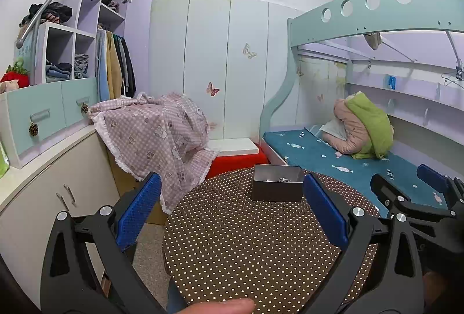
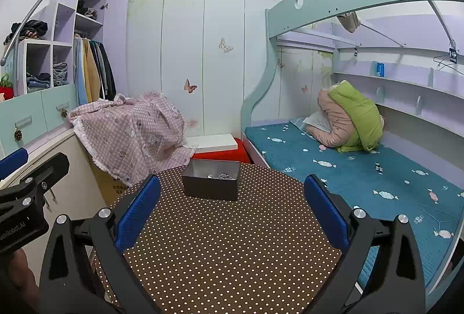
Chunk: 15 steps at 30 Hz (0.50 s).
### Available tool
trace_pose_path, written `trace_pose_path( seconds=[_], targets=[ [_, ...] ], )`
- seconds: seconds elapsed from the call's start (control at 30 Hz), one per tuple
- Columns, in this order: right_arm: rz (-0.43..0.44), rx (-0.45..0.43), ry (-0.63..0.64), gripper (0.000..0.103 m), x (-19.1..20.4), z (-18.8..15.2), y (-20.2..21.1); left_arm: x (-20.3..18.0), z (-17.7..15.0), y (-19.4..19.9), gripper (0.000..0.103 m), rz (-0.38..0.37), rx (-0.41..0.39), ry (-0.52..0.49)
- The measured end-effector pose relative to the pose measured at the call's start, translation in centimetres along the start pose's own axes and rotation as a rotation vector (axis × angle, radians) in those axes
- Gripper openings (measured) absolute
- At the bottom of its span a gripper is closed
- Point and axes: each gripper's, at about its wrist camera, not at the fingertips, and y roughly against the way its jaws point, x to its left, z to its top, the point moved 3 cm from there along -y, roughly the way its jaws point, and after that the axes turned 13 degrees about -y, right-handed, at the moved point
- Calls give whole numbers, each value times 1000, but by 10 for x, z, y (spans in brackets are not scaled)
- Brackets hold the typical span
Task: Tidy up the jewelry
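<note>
Both views: metal box [image 1: 277, 183] at 12 o'clock on the dotted surface [image 1: 246, 250], jewelry [image 2: 223, 176] inside. Left gripper [image 1: 232, 215] and right gripper [image 2: 232, 215] released, empty. Left view alone shows a fingertip [image 1: 223, 306] at 6 o'clock.

Both the left gripper [image 1: 232, 212] and the right gripper [image 2: 232, 212] are held side by side, blue-padded fingers [image 1: 139, 212] spread wide, gripping nothing.
</note>
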Motion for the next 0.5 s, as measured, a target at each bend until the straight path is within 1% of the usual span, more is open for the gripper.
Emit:
trace_pose_path(
  seconds=[0.5],
  targets=[
    [1,5,-5,95,1,-4,0,6,-6,-4,98,14,6,8]
  ],
)
